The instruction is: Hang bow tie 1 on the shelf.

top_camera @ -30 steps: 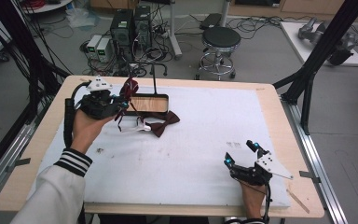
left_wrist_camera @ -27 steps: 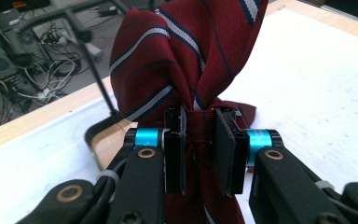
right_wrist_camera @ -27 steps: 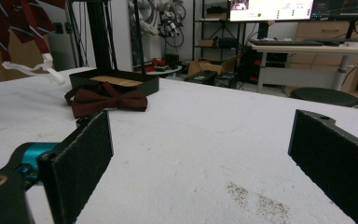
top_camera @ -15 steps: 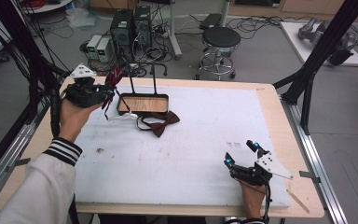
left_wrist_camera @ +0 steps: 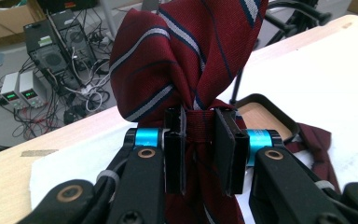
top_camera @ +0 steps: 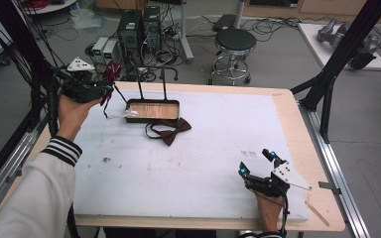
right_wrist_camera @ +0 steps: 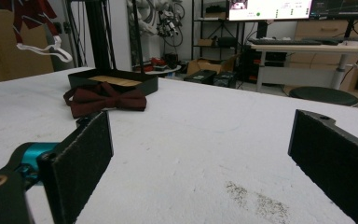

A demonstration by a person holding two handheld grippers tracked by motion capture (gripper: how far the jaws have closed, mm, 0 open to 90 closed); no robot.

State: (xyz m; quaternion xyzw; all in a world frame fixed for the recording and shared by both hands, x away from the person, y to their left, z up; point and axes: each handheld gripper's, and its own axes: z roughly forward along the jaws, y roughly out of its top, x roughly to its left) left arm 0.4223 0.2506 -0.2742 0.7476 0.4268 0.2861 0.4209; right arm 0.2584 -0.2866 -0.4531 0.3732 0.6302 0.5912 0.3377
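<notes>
The left tongs (left_wrist_camera: 200, 149) pinch the middle band of a soft, woven striped bow tie (left_wrist_camera: 186, 60), dark red with thin pale lines, up off the desk's (top_camera: 203, 158) far left corner. The right tongs (top_camera: 258, 163) rest wide open on the white, rough desk.

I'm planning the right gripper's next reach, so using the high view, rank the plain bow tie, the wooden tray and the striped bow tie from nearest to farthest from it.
From the right gripper:
1. Plain bow tie, mid-table, in front of the tray.
2. Wooden tray, just behind it.
3. Striped bow tie, clamped in the left gripper, over the far left corner.
</notes>
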